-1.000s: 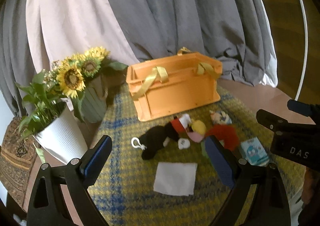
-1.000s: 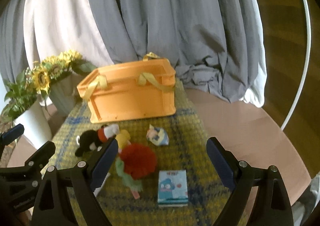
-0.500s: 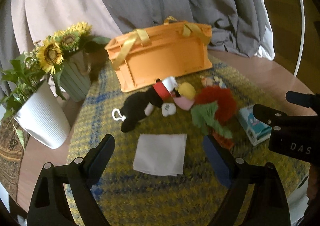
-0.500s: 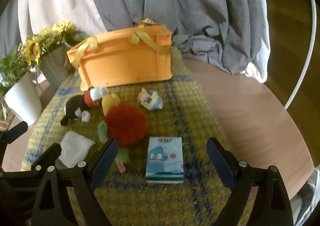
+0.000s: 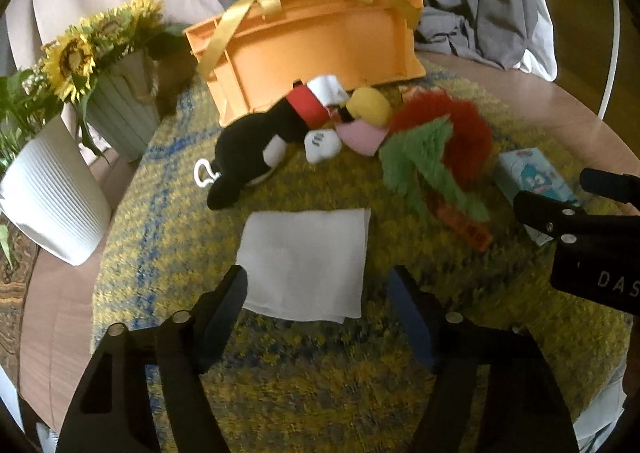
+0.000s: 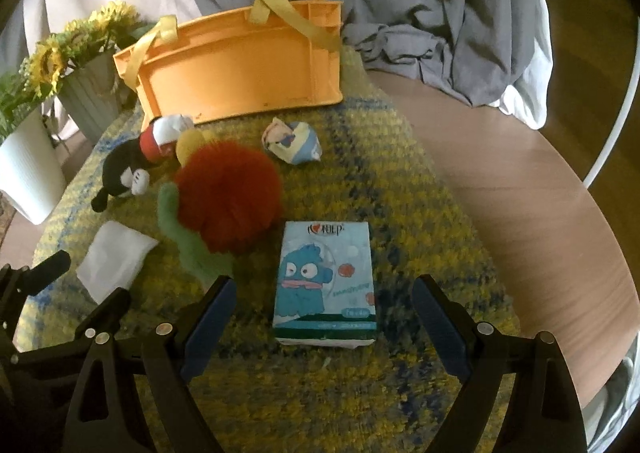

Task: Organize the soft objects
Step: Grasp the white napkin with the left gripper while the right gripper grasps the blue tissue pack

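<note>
While the left gripper (image 5: 318,303) closes over the white cloth (image 5: 306,263), untouched | right gripper (image 6: 324,311) wide apart around tissue pack (image 6: 326,285), near side.

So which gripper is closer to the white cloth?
Left. The left gripper hangs right over the white cloth's near edge, jaws closing with nothing pinched yet. The right gripper is off to the side, open over the tissue pack.
</note>
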The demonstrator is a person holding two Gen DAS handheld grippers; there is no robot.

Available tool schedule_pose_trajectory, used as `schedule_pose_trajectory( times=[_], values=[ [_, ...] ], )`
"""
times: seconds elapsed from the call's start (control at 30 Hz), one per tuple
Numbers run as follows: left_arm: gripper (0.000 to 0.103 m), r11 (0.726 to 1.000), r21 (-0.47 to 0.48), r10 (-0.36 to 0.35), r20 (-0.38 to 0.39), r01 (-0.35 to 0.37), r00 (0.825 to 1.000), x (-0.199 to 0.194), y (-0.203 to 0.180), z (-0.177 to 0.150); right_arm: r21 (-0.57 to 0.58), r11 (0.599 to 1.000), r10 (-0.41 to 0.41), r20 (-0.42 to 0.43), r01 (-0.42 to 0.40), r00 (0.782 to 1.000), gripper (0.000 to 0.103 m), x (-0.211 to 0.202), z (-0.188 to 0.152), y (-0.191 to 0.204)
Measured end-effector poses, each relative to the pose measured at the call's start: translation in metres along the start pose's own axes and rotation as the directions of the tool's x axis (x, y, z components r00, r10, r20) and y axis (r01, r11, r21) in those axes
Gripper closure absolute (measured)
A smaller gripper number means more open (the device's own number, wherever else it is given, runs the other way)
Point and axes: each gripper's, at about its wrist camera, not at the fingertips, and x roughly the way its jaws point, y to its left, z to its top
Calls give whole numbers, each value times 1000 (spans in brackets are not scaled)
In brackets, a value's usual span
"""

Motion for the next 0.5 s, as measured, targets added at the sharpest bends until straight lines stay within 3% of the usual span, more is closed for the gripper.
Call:
schedule_pose_trajectory(
  times=[0.23,0.3,0.43,0.5],
  values=[
    [43,998,-59,-19,-25,17,1000,9,6,-2,-10,1000,7,-29,-7,1000,17,12,-2,4],
    [52,996,-84,-24,-22,22,999,9,10,-1,-10,1000,11,-34,-11,999,20,14,-1,5],
    [58,993,-112,-49,-33,45,998,11,13,-1,-19,1000,19,-53,-21,998,33,19,1,5],
    [71,992,-117,-55,-37,50,998,10,14,0,-21,1000,13,-57,-14,998,37,20,2,5]
  ],
)
